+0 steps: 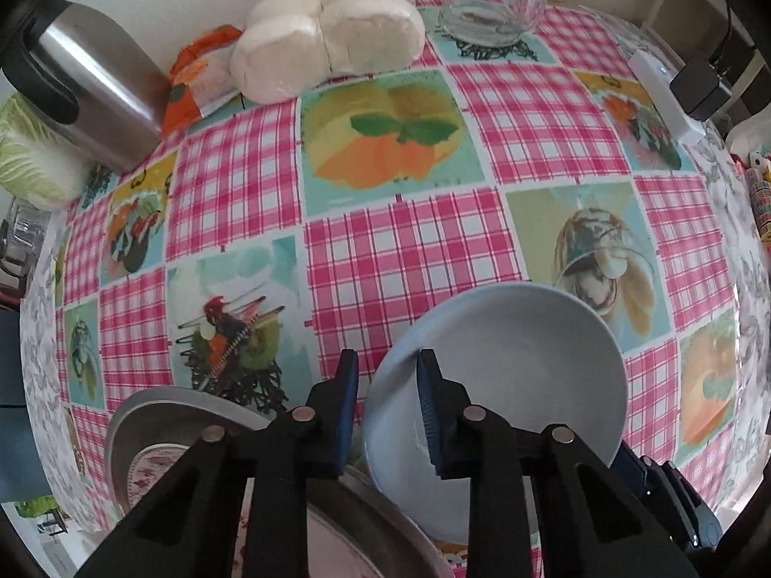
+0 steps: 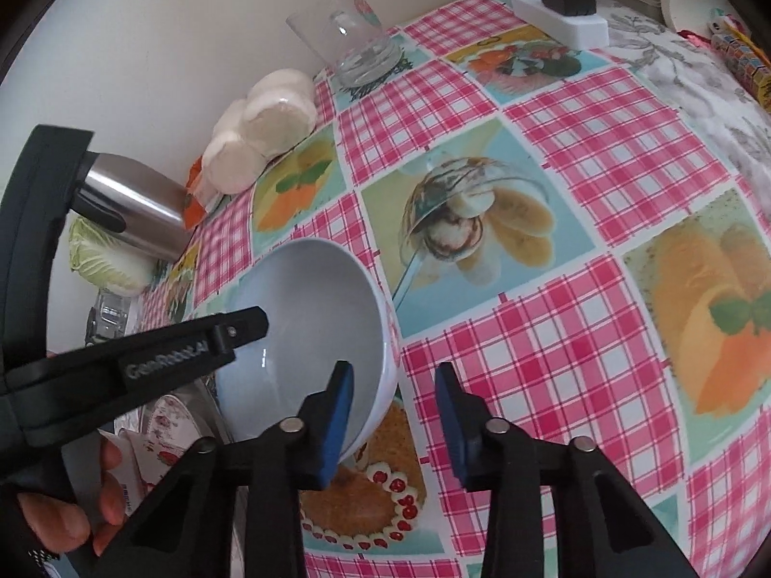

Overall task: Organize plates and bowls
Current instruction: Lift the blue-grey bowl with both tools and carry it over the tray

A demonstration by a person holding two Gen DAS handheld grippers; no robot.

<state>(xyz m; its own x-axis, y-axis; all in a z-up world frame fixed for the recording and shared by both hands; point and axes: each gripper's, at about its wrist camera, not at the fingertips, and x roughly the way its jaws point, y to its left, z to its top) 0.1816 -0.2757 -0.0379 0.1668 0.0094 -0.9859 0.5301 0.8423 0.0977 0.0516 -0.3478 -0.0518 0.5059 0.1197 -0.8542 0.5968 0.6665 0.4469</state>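
- Left wrist view: our left gripper (image 1: pixel 388 404) points down over the bowl's (image 1: pixel 520 375) near-left rim, one blue pad inside the bowl and the other outside it; the jaws are narrow, but we cannot tell whether the pads yet press the wall.
- Right wrist view: our right gripper (image 2: pixel 395 414) straddles the bowl's (image 2: pixel 308 337) opposite rim, its left pad inside and its right pad outside over the cloth (image 2: pixel 554 337); a clear gap shows at the outer pad, so it holds nothing.
- The pale blue bowl sits on the checked cloth, its left side touching or overlapping a metal tray (image 1: pixel 159 414) that carries a flowered plate (image 1: pixel 149 472).
- To do this step well, we judge both grippers should seat low on the wall before they squeeze, so that the glazed rim does not slip.
- A level, even lift with both hands should keep the bowl from tilting against the tray.
- The steel flask (image 1: pixel 101 91), the wrapped buns (image 1: pixel 332 43) and the glass jug (image 1: pixel 491 5) stand well apart at the far edge.
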